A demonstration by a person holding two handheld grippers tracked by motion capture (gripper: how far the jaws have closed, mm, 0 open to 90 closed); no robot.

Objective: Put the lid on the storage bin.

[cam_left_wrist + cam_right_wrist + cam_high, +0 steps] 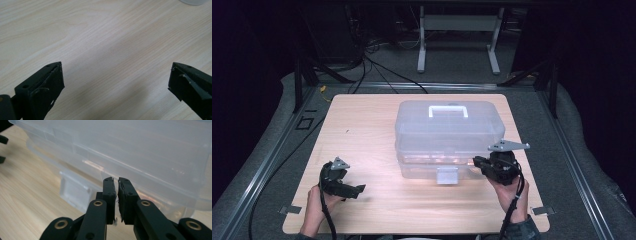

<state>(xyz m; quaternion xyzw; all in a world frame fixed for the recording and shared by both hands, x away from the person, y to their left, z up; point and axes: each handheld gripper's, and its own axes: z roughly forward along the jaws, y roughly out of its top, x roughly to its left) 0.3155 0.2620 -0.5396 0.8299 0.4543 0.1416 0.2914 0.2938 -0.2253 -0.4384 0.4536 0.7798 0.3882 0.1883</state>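
A clear plastic storage box [444,132] with a white handle [448,110] on its lid stands on the wooden table [362,125]. Its front latch [447,175] faces the person. My right gripper [477,162] sits at the box's front right corner, pointing left along the front wall. In the right gripper view the jaws [116,182] stand almost together with a thin slit and nothing between them, just in front of the box [140,152] and right of the latch [73,191]. My left gripper [359,190] hovers low at the table's front left, its jaws wide open [116,77] over bare wood.
The table's front edge runs close below both hands. Beyond the far edge lie black cables and a white metal stand [457,37] on grey carpet. Metal rails border the table on both sides.
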